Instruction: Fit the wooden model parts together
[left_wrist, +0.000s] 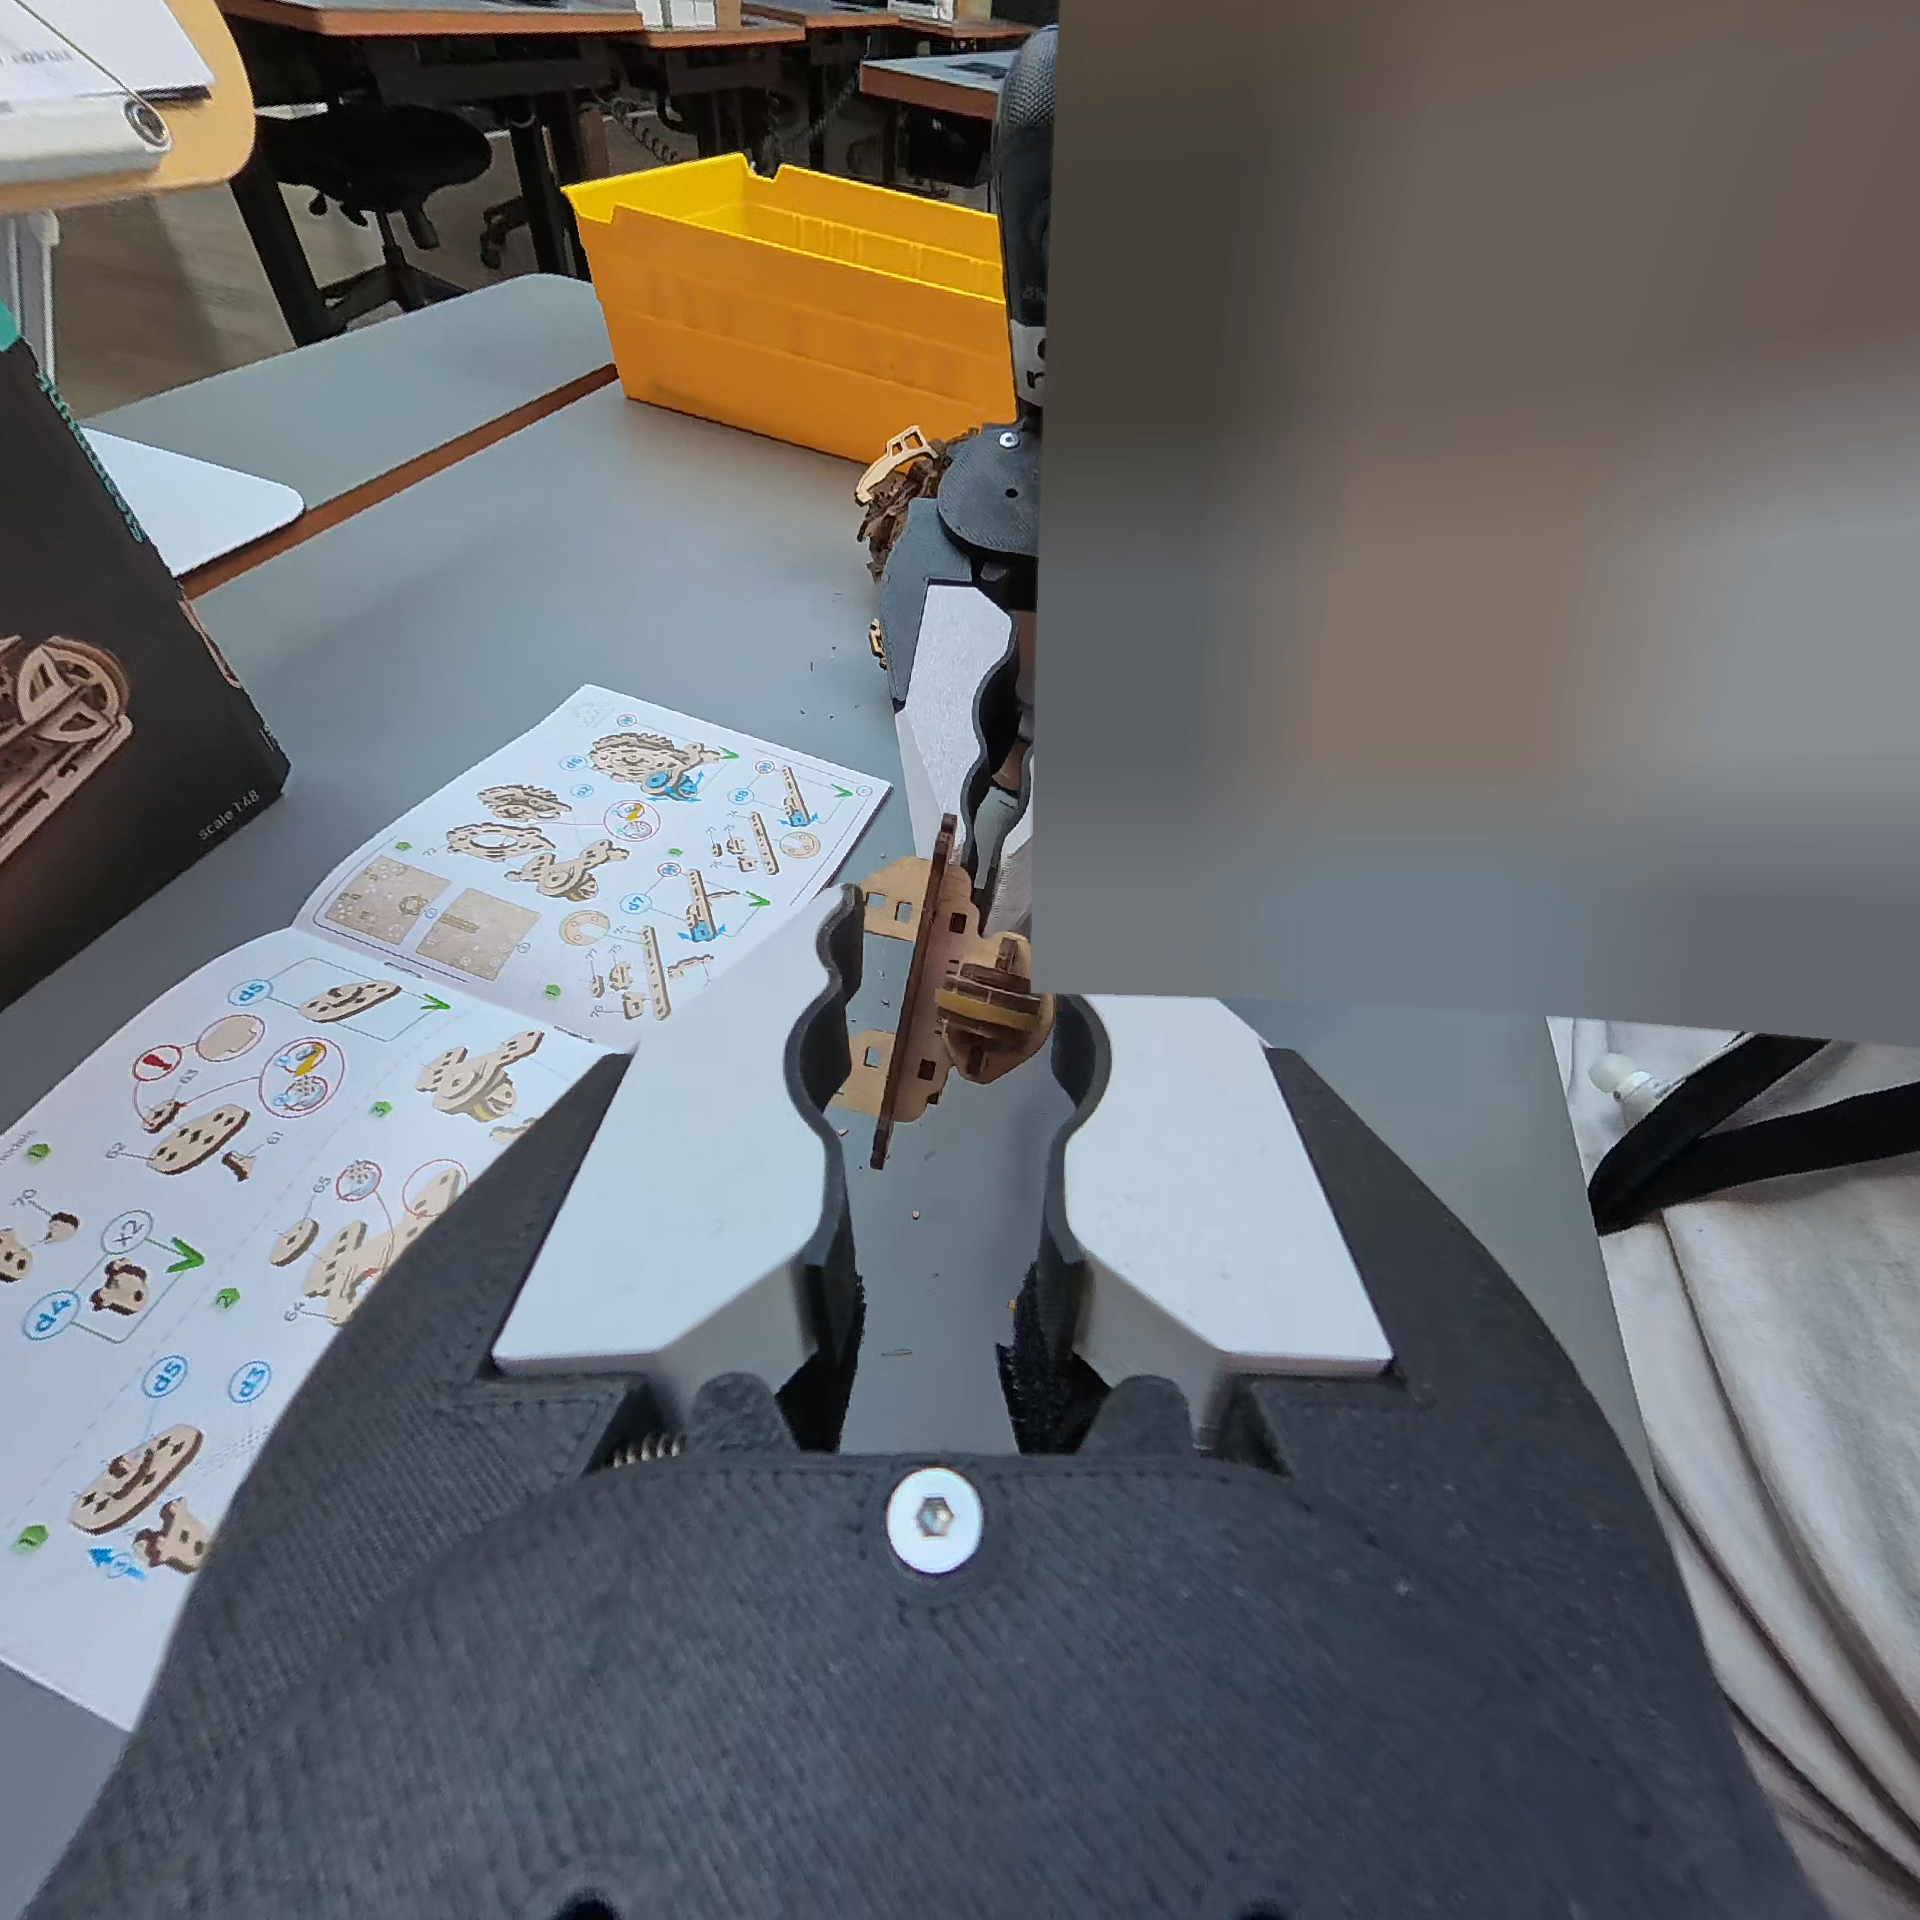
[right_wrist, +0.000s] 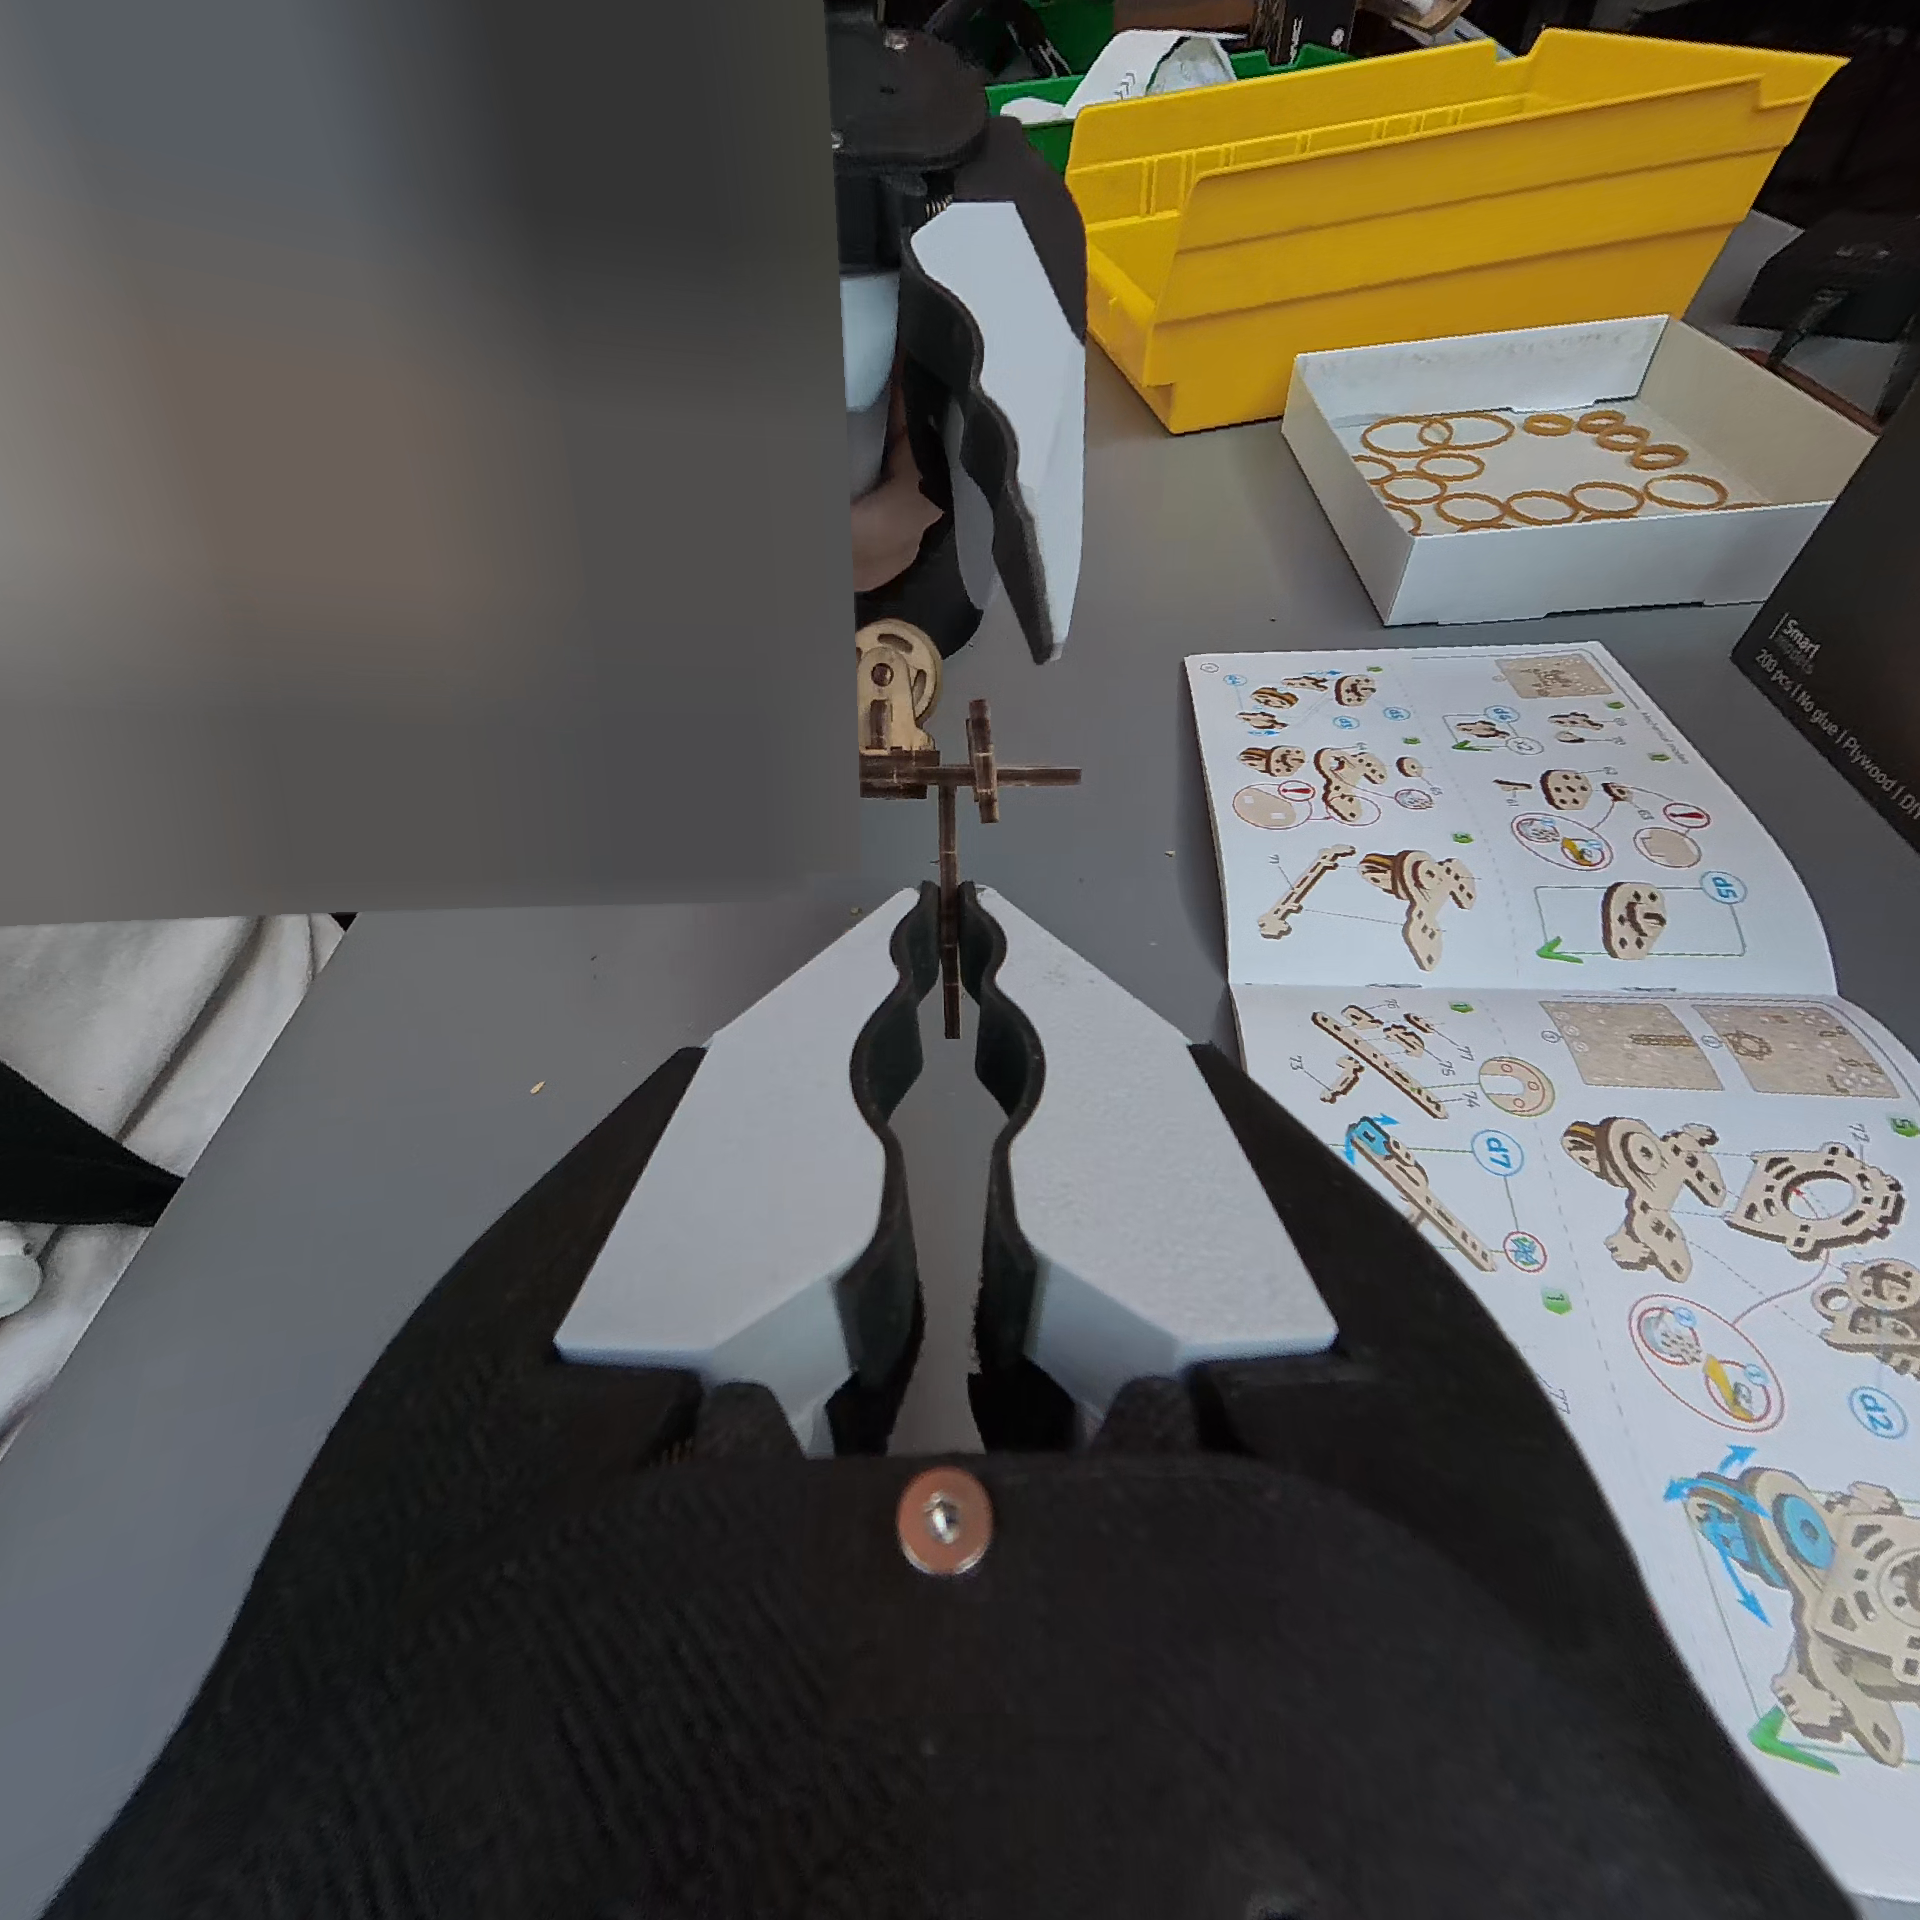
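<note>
Dark box (left_wrist: 104, 665): stands at the far left of the left wrist view, on the grey worktop (left_wrist: 540, 582), with a model pictured on its side.
Instruction booklet (left_wrist: 436, 997): lies open and flat on the worktop, just left of the left gripper.
Left gripper (left_wrist: 945, 997): fingers spread apart; the wooden assembly sits in the gap near the tips. Whether either pad touches it cannot be told.
Wooden assembly (left_wrist: 935, 997): held above the worktop between the two grippers; a flat plate seen edge-on, tilted slightly, with a small wheel-shaped piece (left_wrist: 987, 1013) on its right face.
Right gripper (right_wrist: 948, 914): fingers pressed together at the tips, pinching a thin edge-on strip of the wooden assembly (right_wrist: 948, 883).
Cross-shaped part (right_wrist: 982, 774): sits at the top of that strip, with the wheel-shaped piece (right_wrist: 896, 686) just left of it.
Yellow bin (right_wrist: 1403, 208): stands on the far side of the worktop.
White tray (right_wrist: 1538, 561): stands in front of the bin and holds thin wooden rings (right_wrist: 1455, 457).
</note>
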